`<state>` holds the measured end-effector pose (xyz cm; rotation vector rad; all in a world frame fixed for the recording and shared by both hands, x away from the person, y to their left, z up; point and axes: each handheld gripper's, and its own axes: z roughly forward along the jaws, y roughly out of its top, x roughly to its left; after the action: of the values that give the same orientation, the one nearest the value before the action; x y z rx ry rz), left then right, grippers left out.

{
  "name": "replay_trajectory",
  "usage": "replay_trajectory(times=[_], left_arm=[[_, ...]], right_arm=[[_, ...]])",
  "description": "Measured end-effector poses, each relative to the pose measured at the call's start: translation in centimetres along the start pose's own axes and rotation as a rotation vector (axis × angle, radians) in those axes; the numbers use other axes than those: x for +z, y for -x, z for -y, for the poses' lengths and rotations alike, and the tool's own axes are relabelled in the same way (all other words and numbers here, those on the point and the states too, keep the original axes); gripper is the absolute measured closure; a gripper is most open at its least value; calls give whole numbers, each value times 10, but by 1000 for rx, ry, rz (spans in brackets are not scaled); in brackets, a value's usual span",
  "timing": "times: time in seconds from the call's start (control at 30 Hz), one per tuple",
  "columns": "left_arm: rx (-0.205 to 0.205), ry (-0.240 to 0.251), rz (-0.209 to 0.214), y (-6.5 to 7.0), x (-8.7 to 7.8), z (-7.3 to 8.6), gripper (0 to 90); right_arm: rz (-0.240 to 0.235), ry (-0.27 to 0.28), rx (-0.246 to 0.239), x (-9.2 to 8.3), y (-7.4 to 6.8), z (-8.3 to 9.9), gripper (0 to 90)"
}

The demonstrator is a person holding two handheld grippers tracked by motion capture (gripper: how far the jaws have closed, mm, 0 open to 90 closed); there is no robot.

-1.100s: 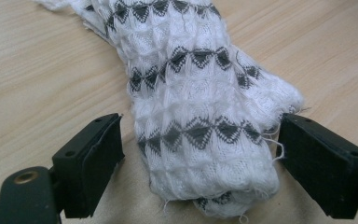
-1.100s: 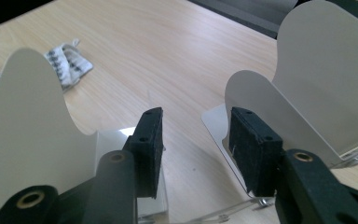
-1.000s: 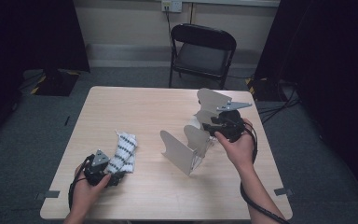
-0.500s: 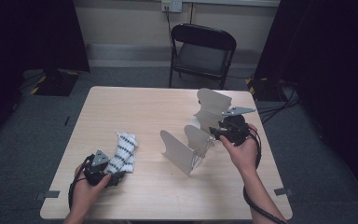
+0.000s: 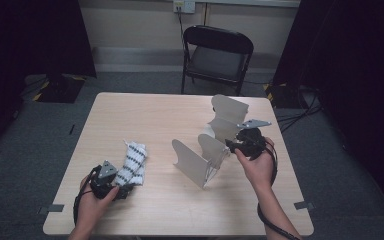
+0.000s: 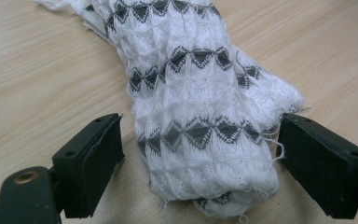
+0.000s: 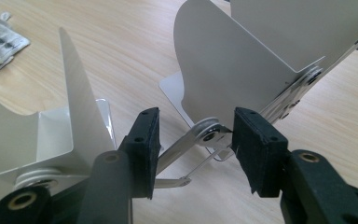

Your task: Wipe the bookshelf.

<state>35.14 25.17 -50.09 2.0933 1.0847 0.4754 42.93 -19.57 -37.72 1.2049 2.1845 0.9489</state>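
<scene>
Grippers at cloth and at folding rack, table (image 5: 165, 112) top.
Left gripper (image 5: 109, 181) at near left of table, jaws wide either side of rolled white cloth with grey diamond bands (image 6: 200, 116); left pad clear of it, right pad just at its fringe, no squeeze seen. Right gripper (image 5: 236, 145) at right end of white panel rack (image 5: 195, 162), jaws half open around metal hinge link (image 7: 208, 135); right pad touching or nearly so, left pad apart. Rack standing mid-right on table; cloth lying flat.
</scene>
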Motion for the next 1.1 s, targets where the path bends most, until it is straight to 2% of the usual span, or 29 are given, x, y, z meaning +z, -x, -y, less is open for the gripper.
replay_trajectory(times=[0.1, 0.27, 0.57, 0.87, 1.1], left_arm=[[0, 0, 0, 0, 0, 0, 141], [-4, 0, 0, 0, 0, 0, 141], [-3, 0, 0, 0, 0, 0, 141], [-3, 0, -1, 0, 0, 0, 141], [-3, 0, 0, 0, 0, 0, 141]], right_arm=[[20, -2, 4, 1, -2, -1, 529], [23, -8, -2, 0, 1, 0, 537], [28, -6, 27, -5, 13, 5, 552], [69, -7, 55, -4, 11, 15, 522], [64, -15, 70, -7, 16, 16, 548]])
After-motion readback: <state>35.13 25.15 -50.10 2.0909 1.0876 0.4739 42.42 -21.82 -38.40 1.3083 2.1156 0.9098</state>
